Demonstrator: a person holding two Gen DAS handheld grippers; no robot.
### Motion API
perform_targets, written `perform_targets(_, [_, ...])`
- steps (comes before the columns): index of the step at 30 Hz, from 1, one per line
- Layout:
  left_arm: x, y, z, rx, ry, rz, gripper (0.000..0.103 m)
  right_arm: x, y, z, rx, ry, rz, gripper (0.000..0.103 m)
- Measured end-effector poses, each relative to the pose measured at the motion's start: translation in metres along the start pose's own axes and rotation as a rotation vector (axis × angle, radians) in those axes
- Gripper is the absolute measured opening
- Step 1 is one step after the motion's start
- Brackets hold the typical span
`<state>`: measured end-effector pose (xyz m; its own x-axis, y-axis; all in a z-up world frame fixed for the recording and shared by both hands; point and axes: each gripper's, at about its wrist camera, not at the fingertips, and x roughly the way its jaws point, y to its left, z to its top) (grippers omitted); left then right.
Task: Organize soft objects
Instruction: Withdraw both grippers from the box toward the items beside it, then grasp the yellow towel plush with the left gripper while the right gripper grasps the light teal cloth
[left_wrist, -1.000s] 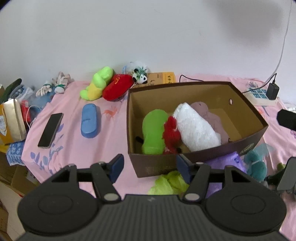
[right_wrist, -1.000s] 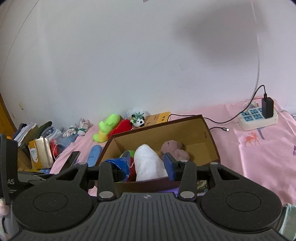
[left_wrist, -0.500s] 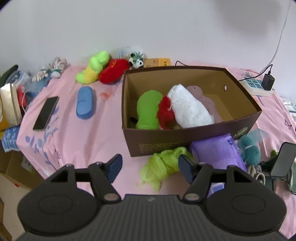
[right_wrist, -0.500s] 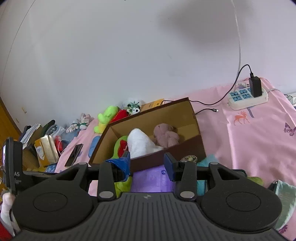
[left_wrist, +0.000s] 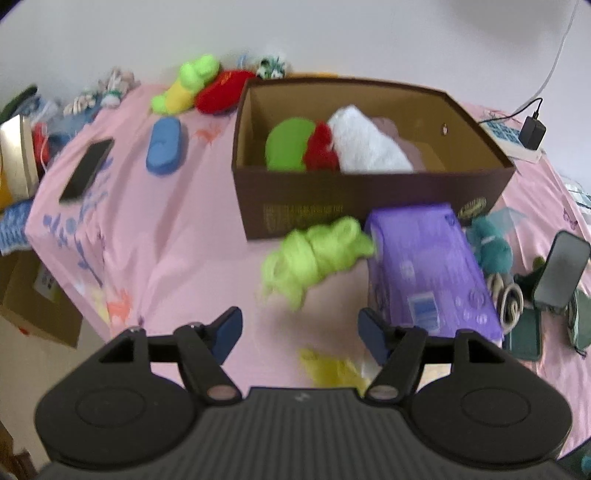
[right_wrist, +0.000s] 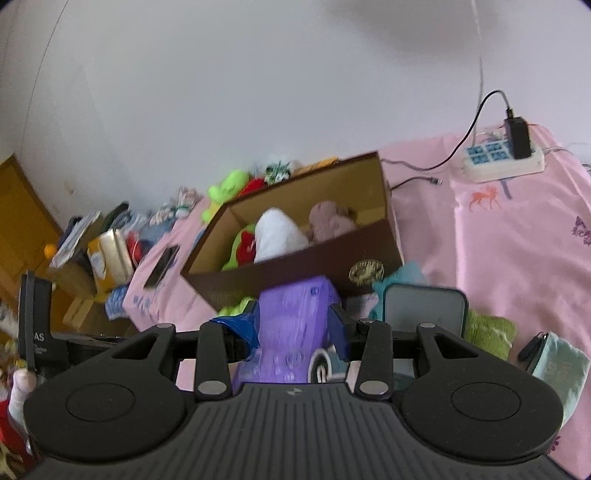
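Note:
A brown cardboard box (left_wrist: 369, 199) stands on the pink bedsheet and holds a green plush (left_wrist: 288, 144), a red one, a white plush (left_wrist: 365, 144) and a pinkish one (right_wrist: 328, 221). In front of the box lie a lime-green soft bundle (left_wrist: 317, 251), a purple soft pack (left_wrist: 424, 266) and a teal plush (left_wrist: 493, 249). My left gripper (left_wrist: 299, 330) hangs open just short of the lime bundle, holding nothing. My right gripper (right_wrist: 295, 325) is open, its fingers framing the purple pack (right_wrist: 295, 314) without visibly pressing on it.
A green-yellow plush (left_wrist: 188, 83) and a red plush (left_wrist: 221, 88) lie behind the box's left corner. A blue case (left_wrist: 164, 146) and a phone (left_wrist: 86, 170) lie left of it. A phone on a stand (right_wrist: 424, 314), a green cloth (right_wrist: 487, 332) and a power strip (right_wrist: 502, 162) are on the right.
Both grippers have drawn back from over the box toward its near side. The lime bundle and purple pack, once hidden low in view, now lie ahead of the fingers.

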<state>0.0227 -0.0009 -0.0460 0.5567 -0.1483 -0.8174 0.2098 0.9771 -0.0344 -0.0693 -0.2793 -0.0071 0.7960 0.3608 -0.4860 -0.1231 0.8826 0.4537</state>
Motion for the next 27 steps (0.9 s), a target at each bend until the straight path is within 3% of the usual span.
perform_targets(5, [0.001, 0.001, -0.024, -0.038, 0.029, -0.02, 0.071, 0.001, -0.007, -0.015, -0.044, 0.072, 0.037, 0.025])
perform_targets(13, [0.009, -0.017, -0.054, -0.019, 0.063, -0.052, 0.075, -0.003, -0.033, -0.036, -0.027, 0.144, 0.01, 0.025])
perform_targets(22, [0.038, -0.039, -0.063, 0.008, 0.094, -0.035, 0.082, -0.029, -0.075, -0.044, 0.025, 0.123, -0.124, 0.025])
perform_targets(27, [0.052, -0.051, -0.065, 0.041, 0.123, -0.026, 0.082, -0.047, -0.108, -0.046, 0.07, 0.097, -0.272, 0.025])
